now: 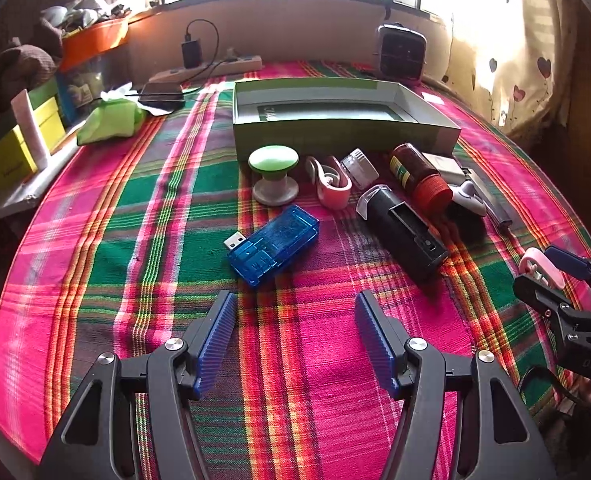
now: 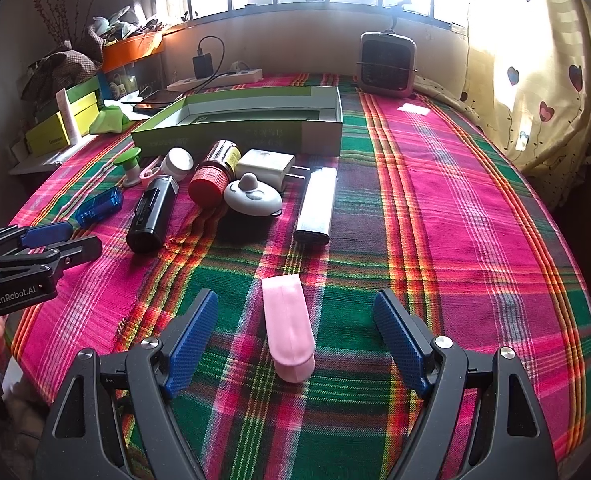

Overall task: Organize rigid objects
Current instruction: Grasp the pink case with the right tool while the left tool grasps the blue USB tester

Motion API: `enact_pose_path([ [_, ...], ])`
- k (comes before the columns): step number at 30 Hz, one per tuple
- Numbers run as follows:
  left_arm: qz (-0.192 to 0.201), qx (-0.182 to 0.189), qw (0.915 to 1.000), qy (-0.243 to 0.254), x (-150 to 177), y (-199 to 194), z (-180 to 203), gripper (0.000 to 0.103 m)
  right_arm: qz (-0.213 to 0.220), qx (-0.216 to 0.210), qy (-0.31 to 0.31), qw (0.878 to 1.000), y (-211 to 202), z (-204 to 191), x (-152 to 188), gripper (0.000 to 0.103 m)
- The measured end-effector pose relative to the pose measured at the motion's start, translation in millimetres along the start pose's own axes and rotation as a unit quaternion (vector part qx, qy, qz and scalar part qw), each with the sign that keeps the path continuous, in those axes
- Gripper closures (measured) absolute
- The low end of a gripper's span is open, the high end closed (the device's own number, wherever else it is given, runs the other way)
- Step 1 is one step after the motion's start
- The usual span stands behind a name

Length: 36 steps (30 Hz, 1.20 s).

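Several small rigid items lie on the plaid cloth in front of an open green box (image 1: 335,136) (image 2: 247,128). My left gripper (image 1: 295,304) (image 2: 71,240) is open, a short way in front of a blue USB device (image 1: 273,246) (image 2: 99,204). Behind it are a green-topped knob (image 1: 273,178), a pink clip (image 1: 333,182), a small jar (image 1: 359,168), a red-capped bottle (image 1: 419,178) and a black device (image 1: 401,232). My right gripper (image 2: 296,300) (image 1: 551,276) is open around a pink case (image 2: 289,328) (image 1: 541,266) lying on the cloth.
A silver power bank (image 2: 315,208), a white round gadget (image 2: 253,198) and a white charger (image 2: 265,166) sit beside the bottle. A small heater (image 2: 387,64) and a power strip (image 2: 215,78) stand at the back. Yellow-green boxes (image 1: 19,148) line the left; a curtain (image 2: 535,92) hangs right.
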State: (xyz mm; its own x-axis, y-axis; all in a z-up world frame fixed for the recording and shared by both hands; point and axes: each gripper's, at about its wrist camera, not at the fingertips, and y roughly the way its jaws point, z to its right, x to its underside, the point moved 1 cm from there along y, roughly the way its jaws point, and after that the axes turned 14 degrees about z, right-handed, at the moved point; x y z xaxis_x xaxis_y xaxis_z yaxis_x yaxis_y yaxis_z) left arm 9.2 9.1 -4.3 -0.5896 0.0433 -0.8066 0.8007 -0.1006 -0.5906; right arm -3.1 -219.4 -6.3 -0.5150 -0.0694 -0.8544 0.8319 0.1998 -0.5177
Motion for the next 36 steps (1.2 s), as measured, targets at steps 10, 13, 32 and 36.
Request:
enact_pose_path([
  [10, 0.002, 0.002, 0.9999, -0.011, -8.3, 4.9, -23.6, 0.042, 0.007, 0.019, -0.011, 1.000, -1.7, 7.9, -0.4, 0.048],
  [13, 0.009, 0.010, 0.9998, -0.014, -14.1, 6.0, -28.0, 0.042, 0.009, 0.016, -0.011, 1.000, -1.4, 7.8, -1.5, 0.061],
  [32, -0.002, 0.053, 0.9986, 0.007, -22.5, 24.5, -15.6, 0.042, 0.013, 0.020, -0.003, 1.000, 7.9, 11.0, -12.0, 0.084],
  [36, -0.009, 0.077, 0.9969, 0.006, -16.1, 18.8, -6.9, 0.042, 0.011, 0.018, -0.003, 1.000, 10.8, 11.6, -13.4, 0.084],
])
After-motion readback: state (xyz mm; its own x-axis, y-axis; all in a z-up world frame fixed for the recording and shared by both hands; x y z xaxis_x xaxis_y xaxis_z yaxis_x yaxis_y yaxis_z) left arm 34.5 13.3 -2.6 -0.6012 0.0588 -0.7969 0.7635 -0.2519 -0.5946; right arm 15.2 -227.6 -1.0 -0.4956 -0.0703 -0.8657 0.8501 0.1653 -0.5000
